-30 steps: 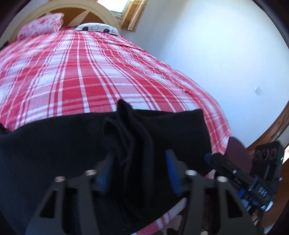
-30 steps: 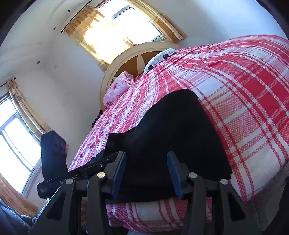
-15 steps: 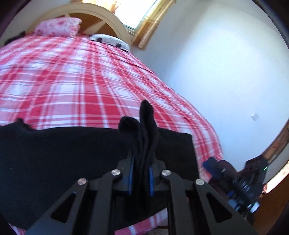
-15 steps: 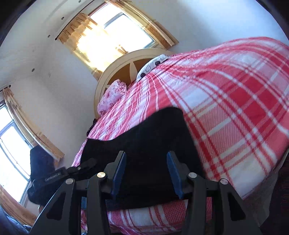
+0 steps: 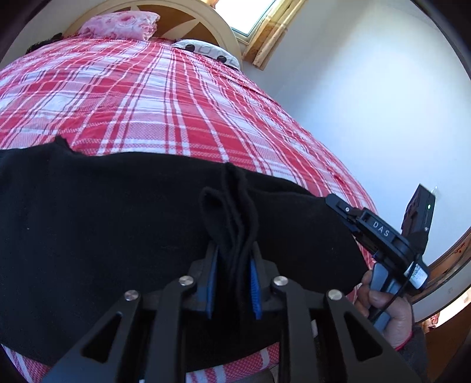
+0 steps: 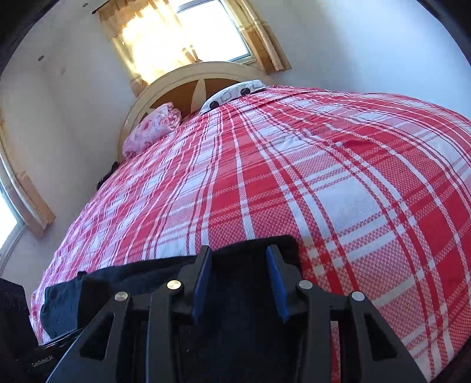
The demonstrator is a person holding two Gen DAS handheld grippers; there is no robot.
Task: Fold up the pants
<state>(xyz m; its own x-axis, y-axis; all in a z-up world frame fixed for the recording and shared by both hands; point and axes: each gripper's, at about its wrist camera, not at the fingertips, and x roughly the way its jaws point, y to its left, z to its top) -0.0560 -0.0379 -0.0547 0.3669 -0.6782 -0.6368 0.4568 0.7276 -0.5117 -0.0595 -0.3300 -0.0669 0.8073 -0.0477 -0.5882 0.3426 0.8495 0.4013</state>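
I find the black pants (image 5: pixel 103 224) spread across the near edge of the bed, lying on the red-and-white plaid bedspread (image 5: pixel 153 112), with their far border running roughly left to right across the left wrist view. My left gripper (image 5: pixel 232 277) has a bunched vertical ridge of the pants fabric between its blue pads (image 5: pixel 255 290); its jaws have just been opening a little, yet the pads sit close against the folds on both sides and the ridge stands up from between them, so I read it as clamped on the cloth. My right gripper (image 6: pixel 240 280) is over the right-hand corner of the pants (image 6: pixel 253 282); its jaws have just been closing, but its blue pads (image 6: pixel 276 287) stand clearly apart with flat dark fabric lying between and below them, and I cannot see either pad pressing on it. In the left wrist view that same right gripper (image 5: pixel 341 206) appears at the right, its tip at the pants' right edge, held by a hand (image 5: pixel 388 309) with a dark sleeve cuff. At the far end of the bed I note a pink floral pillow (image 5: pixel 120 25), a white patterned pillow (image 5: pixel 206 51), a curved headboard (image 6: pixel 203 85) and a bright window (image 6: pixel 182 35) behind it.
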